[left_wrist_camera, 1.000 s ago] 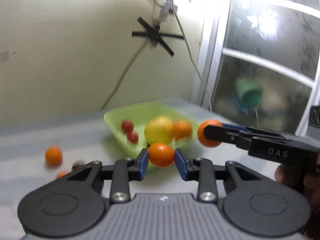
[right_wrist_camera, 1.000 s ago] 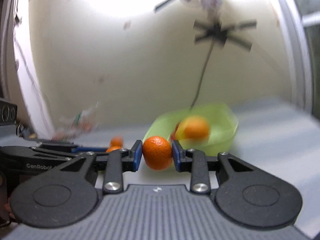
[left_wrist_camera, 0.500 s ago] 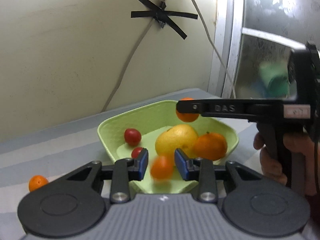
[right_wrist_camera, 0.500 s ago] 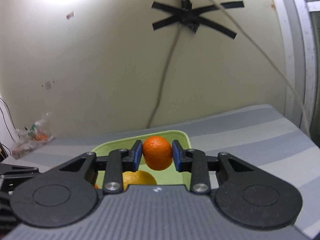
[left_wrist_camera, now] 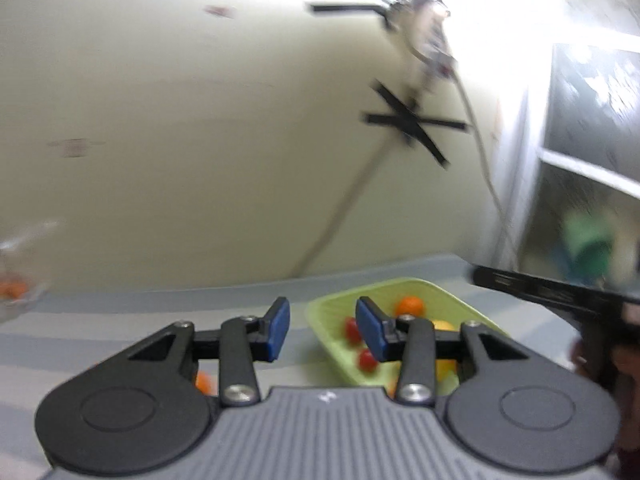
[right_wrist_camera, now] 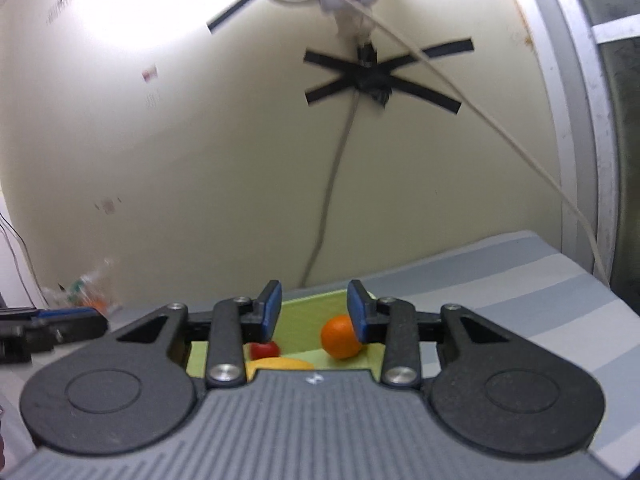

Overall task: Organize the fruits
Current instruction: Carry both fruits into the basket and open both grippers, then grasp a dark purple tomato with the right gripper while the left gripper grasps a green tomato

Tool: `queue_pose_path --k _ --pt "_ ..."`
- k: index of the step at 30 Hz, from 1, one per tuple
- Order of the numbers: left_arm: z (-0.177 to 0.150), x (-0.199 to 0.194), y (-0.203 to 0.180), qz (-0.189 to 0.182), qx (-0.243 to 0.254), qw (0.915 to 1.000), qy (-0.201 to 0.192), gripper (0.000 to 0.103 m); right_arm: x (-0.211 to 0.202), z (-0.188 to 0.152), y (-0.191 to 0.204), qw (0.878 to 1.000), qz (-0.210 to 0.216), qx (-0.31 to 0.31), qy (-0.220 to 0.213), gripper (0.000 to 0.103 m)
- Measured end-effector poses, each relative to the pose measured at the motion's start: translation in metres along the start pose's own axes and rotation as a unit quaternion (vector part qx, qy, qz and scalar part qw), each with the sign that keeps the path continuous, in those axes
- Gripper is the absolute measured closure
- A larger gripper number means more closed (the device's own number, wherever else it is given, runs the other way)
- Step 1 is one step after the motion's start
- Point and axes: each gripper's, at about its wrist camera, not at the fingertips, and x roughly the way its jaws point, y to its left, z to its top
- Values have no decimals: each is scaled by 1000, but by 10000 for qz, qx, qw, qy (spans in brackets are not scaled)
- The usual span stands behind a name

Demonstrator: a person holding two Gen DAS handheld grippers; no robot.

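My left gripper is empty, its blue pads apart and still opening. Its view is blurred. The light green tray lies just past it to the right and holds a small orange, red tomatoes and a yellow lemon. My right gripper hangs over the green tray with its jaws opening. A mandarin sits low in the tray beside the right pad, clear of the left one. A red tomato and the lemon show below.
A loose orange fruit lies on the striped grey table under my left finger. A clear plastic bag with something orange sits far left by the wall. The other gripper's black body reaches in from the right. A taped cable hangs on the wall.
The left gripper dropped its orange fruit, widened and swung left, so the tray now sits to its right. The right gripper moved over the tray and let the mandarin down out of its pads.
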Motion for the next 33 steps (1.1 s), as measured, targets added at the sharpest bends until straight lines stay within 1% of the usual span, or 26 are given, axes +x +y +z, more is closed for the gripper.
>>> queue_pose_path --k 3,6,8,10,13,15,17,21,23,25,29,31,33 --pt "-13 -26 21 308 -162 9994 -16 65 -23 -9 8 9996 250 73 -91 64" --pt "-33 -43 36 478 -286 9983 152 65 -38 -22 27 9984 564 -25 -3 64" --pt "-48 -53 45 568 -349 9974 273 65 -44 -34 42 9969 755 -154 168 64" --pt "-60 -56 52 600 -461 9964 386 65 -45 -47 58 9940 948 -307 454 64" --pt "-77 -64 68 639 -719 9938 550 65 -36 -64 87 9867 1133 -766 882 64" --pt "-86 -66 78 525 -919 9922 663 65 -26 -71 107 9797 1226 -1107 1133 64" --pt "-92 -69 83 381 -1012 9916 714 65 -18 -75 121 9736 1327 -1364 1263 64" --pt "-99 -76 82 99 -872 9938 677 66 0 -83 137 9648 1319 -1699 1512 64" --pt "-100 -77 83 24 -856 9943 643 66 8 -86 145 9594 1306 -1922 1598 64" --pt "-102 -77 86 -27 -910 9939 622 66 15 -89 157 9517 1253 -2279 1632 64" --pt "-104 -77 94 -135 -1098 9921 599 67 22 -98 173 9318 1170 -2947 1768 64" --pt "-105 -77 96 -196 -1161 9913 594 67 27 -102 175 9271 1156 -3054 1837 64" --pt "-105 -76 97 -262 -1194 9906 611 67 30 -103 174 9259 1173 -3048 1900 64"
